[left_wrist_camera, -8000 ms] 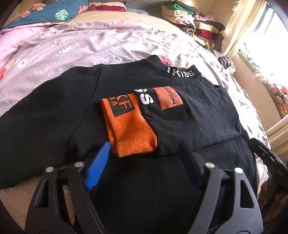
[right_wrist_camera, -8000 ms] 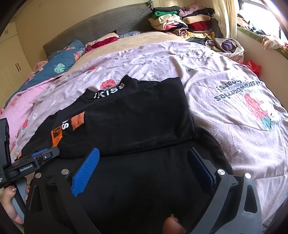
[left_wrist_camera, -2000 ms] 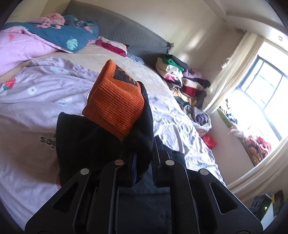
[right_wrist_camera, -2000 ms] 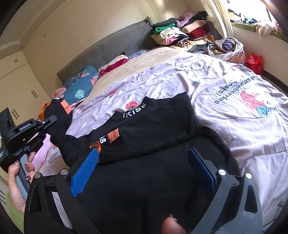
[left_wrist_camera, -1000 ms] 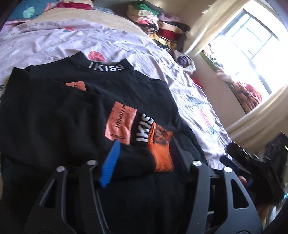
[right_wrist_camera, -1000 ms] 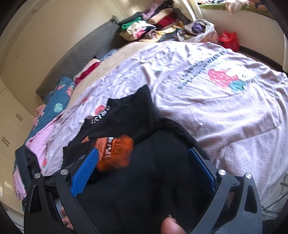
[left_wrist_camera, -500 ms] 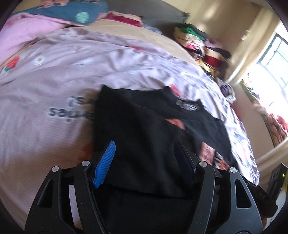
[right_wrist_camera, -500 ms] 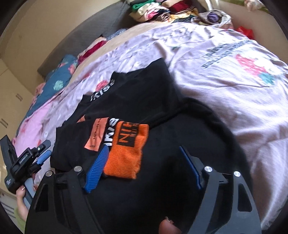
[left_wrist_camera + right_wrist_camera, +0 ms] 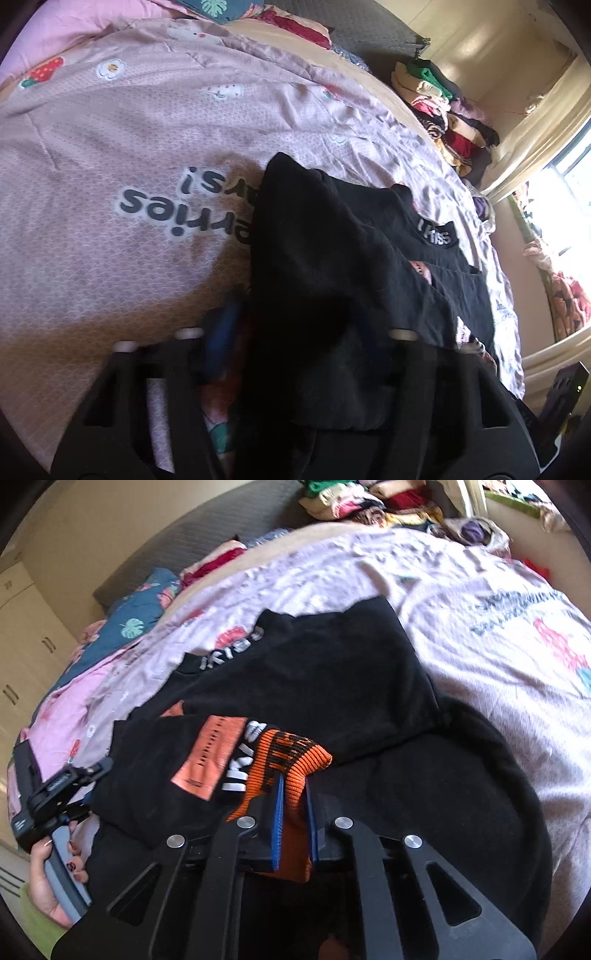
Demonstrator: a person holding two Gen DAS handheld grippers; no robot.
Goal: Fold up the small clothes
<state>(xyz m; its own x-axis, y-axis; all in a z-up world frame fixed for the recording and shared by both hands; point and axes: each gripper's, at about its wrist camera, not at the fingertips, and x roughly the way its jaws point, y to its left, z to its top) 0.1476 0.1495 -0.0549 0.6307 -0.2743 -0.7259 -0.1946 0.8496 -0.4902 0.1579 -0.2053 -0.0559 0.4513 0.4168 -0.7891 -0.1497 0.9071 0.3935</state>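
A black sweater (image 9: pixel 314 664) with an "IKISS" collar (image 9: pixel 436 234) lies on the bed, its sleeves folded across the body. My right gripper (image 9: pixel 295 779) is shut on the orange ribbed cuff (image 9: pixel 291 757) of the upper sleeve and lifts it slightly. My left gripper (image 9: pixel 295 328) straddles the sweater's folded left edge (image 9: pixel 332 240). Its jaws are closing with black fabric between them, and a small gap still shows beside the blurred blue pad (image 9: pixel 221 332). In the right wrist view the left gripper (image 9: pixel 94 786) sits at the sweater's left side, held by a hand (image 9: pixel 48 878).
A pink printed quilt (image 9: pixel 110 147) covers the bed. A stack of folded clothes (image 9: pixel 443 110) stands at the far corner by the curtain and window (image 9: pixel 569 177). Pillows and a blue floral blanket (image 9: pixel 140 624) lie at the headboard. A wardrobe (image 9: pixel 22 646) is at the left.
The right jaws went from wide open to shut on the orange cuff. The left gripper swung to the sweater's left edge, dropped closer, and its jaws narrowed around the fabric.
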